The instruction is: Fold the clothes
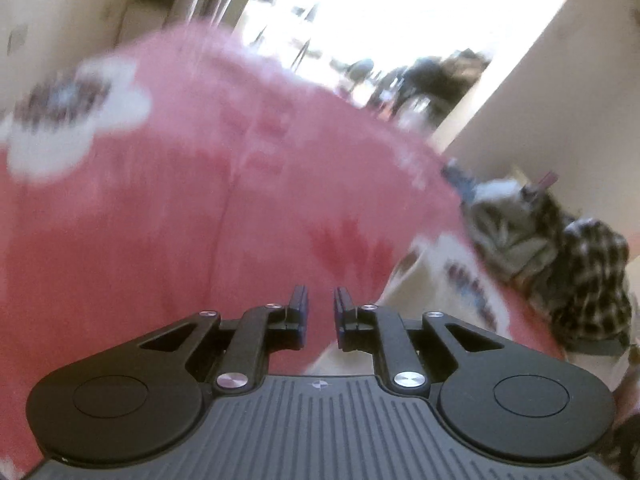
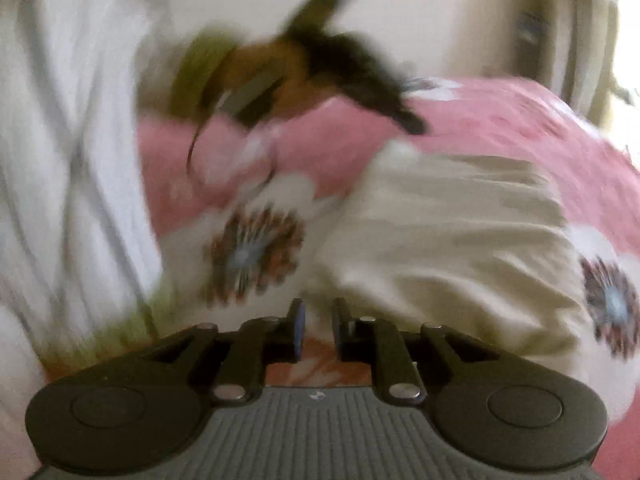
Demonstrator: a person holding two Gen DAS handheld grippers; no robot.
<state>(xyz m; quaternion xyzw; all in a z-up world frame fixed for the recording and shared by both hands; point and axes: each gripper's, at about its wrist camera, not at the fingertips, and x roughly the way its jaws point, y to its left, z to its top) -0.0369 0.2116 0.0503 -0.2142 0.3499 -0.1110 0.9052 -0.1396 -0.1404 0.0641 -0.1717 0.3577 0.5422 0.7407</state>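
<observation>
The beige garment (image 2: 448, 240) lay crumpled on the pink flowered bedspread (image 2: 520, 128), just ahead of my right hand-held gripper (image 2: 319, 316), whose jaws stood narrowly apart and empty. My left hand-held gripper (image 1: 321, 304) hovered tilted over the bed, jaws likewise slightly apart, near a checked clothes pile (image 1: 576, 268).
</observation>
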